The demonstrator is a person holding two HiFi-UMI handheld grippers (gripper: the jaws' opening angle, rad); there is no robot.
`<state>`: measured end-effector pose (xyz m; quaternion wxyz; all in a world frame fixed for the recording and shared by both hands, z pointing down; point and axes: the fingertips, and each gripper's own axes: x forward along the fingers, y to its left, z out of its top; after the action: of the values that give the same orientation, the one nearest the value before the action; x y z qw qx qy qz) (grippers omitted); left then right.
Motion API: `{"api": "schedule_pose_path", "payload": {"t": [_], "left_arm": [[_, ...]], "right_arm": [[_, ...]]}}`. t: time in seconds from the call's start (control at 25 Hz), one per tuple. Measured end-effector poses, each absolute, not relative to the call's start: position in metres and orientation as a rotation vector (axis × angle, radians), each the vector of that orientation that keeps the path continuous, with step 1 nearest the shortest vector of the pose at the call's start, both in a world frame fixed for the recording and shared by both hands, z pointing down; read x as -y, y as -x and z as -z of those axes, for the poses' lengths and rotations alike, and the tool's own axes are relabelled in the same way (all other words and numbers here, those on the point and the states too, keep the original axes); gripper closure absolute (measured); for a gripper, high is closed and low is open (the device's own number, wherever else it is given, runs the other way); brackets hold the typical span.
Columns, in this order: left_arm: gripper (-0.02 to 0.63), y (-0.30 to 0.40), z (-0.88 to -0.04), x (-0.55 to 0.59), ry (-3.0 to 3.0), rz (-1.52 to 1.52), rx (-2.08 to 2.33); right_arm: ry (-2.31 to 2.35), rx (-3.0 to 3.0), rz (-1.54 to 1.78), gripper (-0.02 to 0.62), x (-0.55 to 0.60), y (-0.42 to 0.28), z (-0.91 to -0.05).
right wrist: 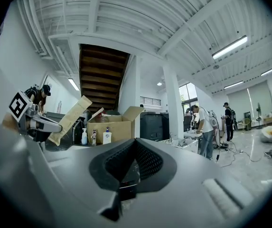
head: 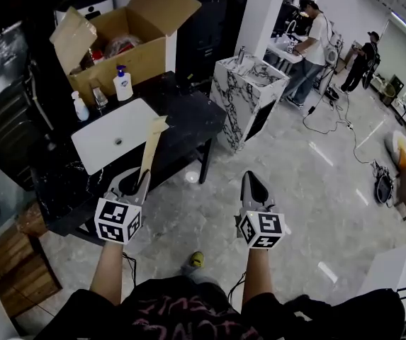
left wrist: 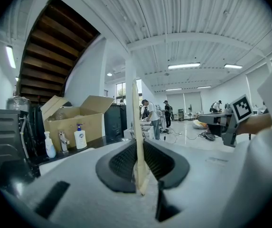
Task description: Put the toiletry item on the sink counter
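Note:
My left gripper (head: 142,178) is shut on the lower end of a long flat tan paper packet (head: 153,146), which slants up over the front of the black sink counter (head: 188,115). In the left gripper view the packet (left wrist: 136,122) stands edge-on, pinched between the ribbed pads of the left gripper (left wrist: 137,145). The right gripper view shows the same packet (right wrist: 69,119) at the left. My right gripper (head: 251,178) hangs over the floor beside the counter, its jaws together with nothing between them; its own view shows the right gripper (right wrist: 135,142) the same way.
The counter holds a white basin (head: 96,151), a faucet (head: 100,97), a white pump bottle (head: 122,84) and a small spray bottle (head: 80,107). An open cardboard box (head: 128,41) stands behind them. A marble vanity (head: 249,94) stands to the right, and people stand farther off on the tiled floor.

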<state>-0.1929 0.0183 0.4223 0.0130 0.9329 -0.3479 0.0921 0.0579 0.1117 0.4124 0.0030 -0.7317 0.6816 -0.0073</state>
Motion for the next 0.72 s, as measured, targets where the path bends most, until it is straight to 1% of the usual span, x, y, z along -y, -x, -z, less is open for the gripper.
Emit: {"api": "schedule_pose_path", "payload": {"t": [0.72], "left_arm": [[0.554, 0.103, -0.423, 0.096, -2.814, -0.347, 1.241]], "right_arm": [[2.183, -2.238, 0.087, 0.589, 0.021, -0.157, -0.421]]}}
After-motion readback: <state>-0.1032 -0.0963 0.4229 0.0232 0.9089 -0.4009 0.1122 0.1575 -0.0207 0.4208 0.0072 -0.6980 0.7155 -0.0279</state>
